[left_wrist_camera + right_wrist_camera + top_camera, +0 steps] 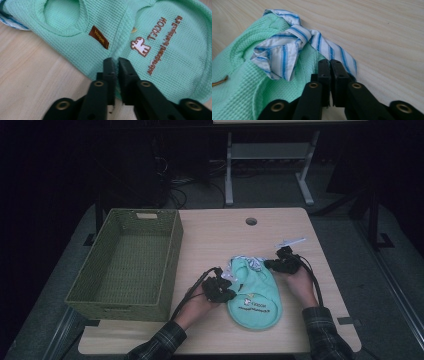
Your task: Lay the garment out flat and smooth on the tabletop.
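I see the mint-green garment (254,290) lying flat on the wooden table (210,240), near its front edge, between my two hands. The woven basket (125,265) stands well apart from it at the table's left side.

My left gripper (231,281) sits at the garment's left edge. In the left gripper view its jaws are pressed together, tips (117,62) right at the hem of the waffle-knit cloth (150,30), just beside the brown label (99,37) and the printed logo (140,46). I cannot tell whether a fold of fabric is caught between the pads; they seem to meet at the edge.

My right gripper (272,264) rests at the garment's upper right corner. In the right gripper view its jaws are also pressed together, tips (330,65) over the blue-striped white collar (287,50) where it spills off the green cloth (237,82) onto the bare wood. Whether the striped edge is pinched there, I cannot tell.

A small white piece (290,241) lies on the table just beyond the right gripper.
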Tool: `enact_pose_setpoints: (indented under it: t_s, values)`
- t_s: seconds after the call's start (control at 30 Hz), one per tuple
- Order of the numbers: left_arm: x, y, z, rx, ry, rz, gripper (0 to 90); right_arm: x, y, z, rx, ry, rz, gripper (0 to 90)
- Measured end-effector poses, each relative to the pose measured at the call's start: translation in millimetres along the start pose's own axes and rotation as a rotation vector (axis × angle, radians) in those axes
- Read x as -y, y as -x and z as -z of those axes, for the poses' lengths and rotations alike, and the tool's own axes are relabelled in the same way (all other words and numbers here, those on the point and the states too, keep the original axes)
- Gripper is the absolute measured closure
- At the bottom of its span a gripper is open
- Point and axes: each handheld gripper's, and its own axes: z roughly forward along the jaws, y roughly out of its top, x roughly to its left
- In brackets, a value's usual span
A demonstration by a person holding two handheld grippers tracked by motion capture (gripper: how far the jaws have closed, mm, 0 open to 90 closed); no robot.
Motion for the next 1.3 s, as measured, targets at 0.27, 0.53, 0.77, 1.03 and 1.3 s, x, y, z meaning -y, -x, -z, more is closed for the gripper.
enact_pose_setpoints:
  t_s: [0.27, 0.53, 0.77, 1.03, 1.3]
  values:
    - [5.0, 0.5, 11.6, -0.005, 0.002, 0.003, 87.7, -0.2, 3.0, 5.4, 0.037, 0.012, 0.019, 89.1]
    - [7.9, 3.2, 13.8, 0.000, 0.017, 0.004, 85.9, 3.2, 10.2, 1.2, 0.071, 0.011, 0.014, 89.1]
    - [3.2, -1.8, 25.7, -0.009, 0.073, 0.011, 73.1, 2.4, 5.8, 14.6, 0.045, 0.051, 0.013, 80.2]
    - [-5.3, -14.4, 21.6, -0.013, 0.106, 0.030, 89.0, 17.3, -7.2, 35.0, 0.006, 0.049, 0.036, 89.5]
    - [-14.5, -27.6, 9.2, -0.023, 0.117, 0.039, 89.5, 35.7, -21.8, 52.0, -0.013, 0.048, 0.059, 89.6]
